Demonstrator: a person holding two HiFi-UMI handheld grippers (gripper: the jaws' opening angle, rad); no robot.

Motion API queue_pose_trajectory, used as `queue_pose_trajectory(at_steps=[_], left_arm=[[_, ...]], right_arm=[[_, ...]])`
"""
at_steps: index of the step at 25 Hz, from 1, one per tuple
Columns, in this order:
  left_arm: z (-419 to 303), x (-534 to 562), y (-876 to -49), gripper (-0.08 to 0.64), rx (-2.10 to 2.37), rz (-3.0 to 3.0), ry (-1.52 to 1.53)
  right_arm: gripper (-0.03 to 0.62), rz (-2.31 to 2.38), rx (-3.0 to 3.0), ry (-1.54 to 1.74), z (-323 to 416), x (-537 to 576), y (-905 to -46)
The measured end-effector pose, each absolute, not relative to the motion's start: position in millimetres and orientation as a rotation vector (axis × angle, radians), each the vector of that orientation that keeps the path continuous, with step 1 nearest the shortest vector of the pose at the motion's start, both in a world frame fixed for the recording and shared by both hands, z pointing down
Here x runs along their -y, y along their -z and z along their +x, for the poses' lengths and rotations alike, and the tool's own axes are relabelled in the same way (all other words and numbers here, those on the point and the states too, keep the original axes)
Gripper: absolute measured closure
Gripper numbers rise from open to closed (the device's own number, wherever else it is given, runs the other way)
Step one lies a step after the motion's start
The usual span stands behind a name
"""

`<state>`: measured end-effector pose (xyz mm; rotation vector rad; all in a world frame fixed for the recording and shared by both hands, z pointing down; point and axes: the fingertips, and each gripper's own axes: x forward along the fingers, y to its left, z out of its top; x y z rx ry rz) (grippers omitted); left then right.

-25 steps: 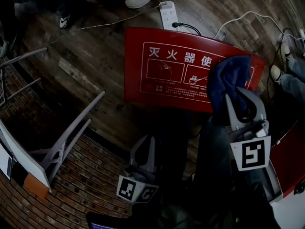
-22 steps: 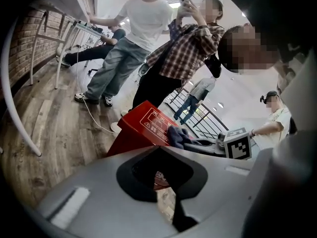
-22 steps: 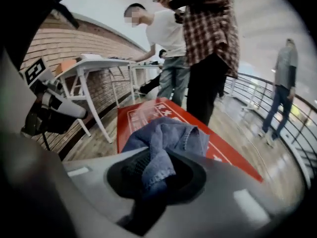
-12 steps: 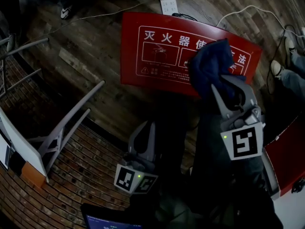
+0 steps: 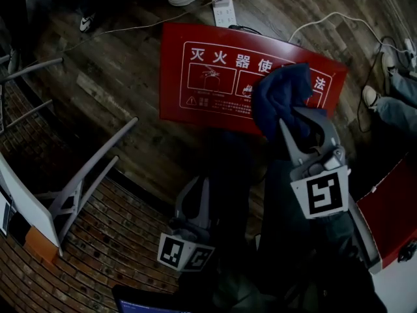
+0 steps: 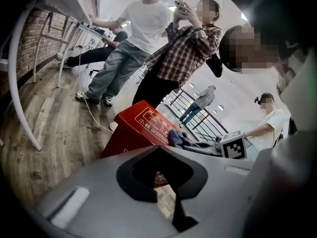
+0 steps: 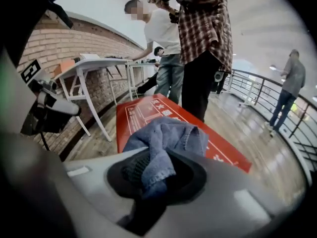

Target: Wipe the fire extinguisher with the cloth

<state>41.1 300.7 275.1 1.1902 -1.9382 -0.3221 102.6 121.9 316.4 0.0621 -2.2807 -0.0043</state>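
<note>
1. My right gripper [image 5: 294, 124] is clenched on the blue cloth [image 5: 280, 93]. In the right gripper view one fold goes down betw. the jaws, and the rest bunches out just past the tips.
2. The cloth lies on the top face of the red fire extinguisher box [image 5: 208, 83], directly ahead of the right gripper. It sits toward the box's right end and covers part of the white lettering.
3. The box stands on the wood floor [image 5: 130, 70] w/ the printed face up. Most of it stretches to the left of the right gripper.
4. My left gripper [image 5: 201, 188] has its jaws together w/ nothing betw. them. It hangs short of the box's near edge w/o touching it, apart from the right gripper and nearer to me.
5. Beyond the box's far edge, seen from both grippers, is a white power strip [image 5: 225, 10] w/ cables on the floor.
6. To the left of the left gripper is a white counter [image 7: 99, 62] on thin legs, beside the brick wall [image 7: 74, 38].
7. Past the box, ahead of the right gripper, stand a person in a plaid shirt [image 7: 208, 24] and a person in a white T-shirt [image 7: 163, 31].
</note>
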Motion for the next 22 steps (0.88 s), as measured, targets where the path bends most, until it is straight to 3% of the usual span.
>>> queue_pose_trajectory(at_steps=[5,10,14,18,22], left_arm=[[33,-293,-253,0.554,1.969,1.218,0.327],[23,-277,-214,0.554,2.019,1.246,0.331],[25,-261,-184,0.554,2.038,1.273,0.337],[38,-247,-148,0.554,2.045,1.331,0.318],[64,-225,-96,0.554,2.045,1.444,0.283]], right_arm=[[0.497,0.100,2.440,-0.040,85,-112,-300],[0.429,0.130,2.493,-0.124,100,-94,-266],[0.423,0.213,2.574,-0.124,117,-76,-219],[0.591,0.162,2.641,-0.146,155,-87,-163],[0.591,0.101,2.695,-0.222,194,-96,-104]])
